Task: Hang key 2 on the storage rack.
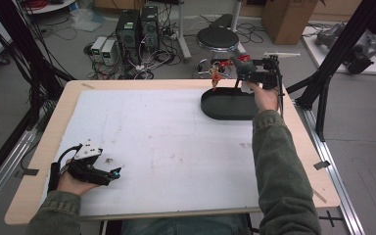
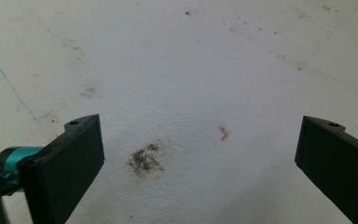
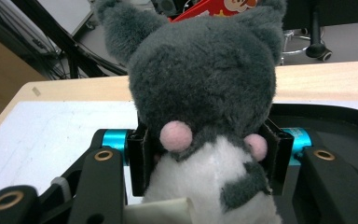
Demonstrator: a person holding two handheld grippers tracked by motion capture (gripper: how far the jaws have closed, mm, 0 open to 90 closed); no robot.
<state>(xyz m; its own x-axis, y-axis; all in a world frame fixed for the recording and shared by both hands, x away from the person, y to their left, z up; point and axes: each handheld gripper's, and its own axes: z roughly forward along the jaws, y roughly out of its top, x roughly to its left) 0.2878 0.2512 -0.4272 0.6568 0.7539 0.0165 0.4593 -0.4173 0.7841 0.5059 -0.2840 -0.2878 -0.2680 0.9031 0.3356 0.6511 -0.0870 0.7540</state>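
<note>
In the right gripper view a grey plush toy (image 3: 205, 79) with a white belly and pink paws sits between the black pads (image 3: 137, 158), which press on its sides. A red tag (image 3: 209, 7) shows behind its head. From the high view my right gripper (image 1: 247, 76) holds the plush toy (image 1: 239, 67) above the far rim of a black oval tray (image 1: 225, 110) at the table's far right. My left gripper (image 1: 115, 172) lies low at the near left of the table. Its jaws stand wide apart over the bare white mat (image 2: 191, 70), with nothing between them.
A white mat (image 1: 166, 147) covers most of the wooden table (image 1: 54, 147). The mat carries a dark smudge (image 2: 144, 158) and a small orange speck (image 2: 223, 134). Beyond the far edge are a black stool (image 1: 218, 38), computer cases (image 1: 137, 29) and cables. Black frame posts (image 1: 338, 54) rise at the right.
</note>
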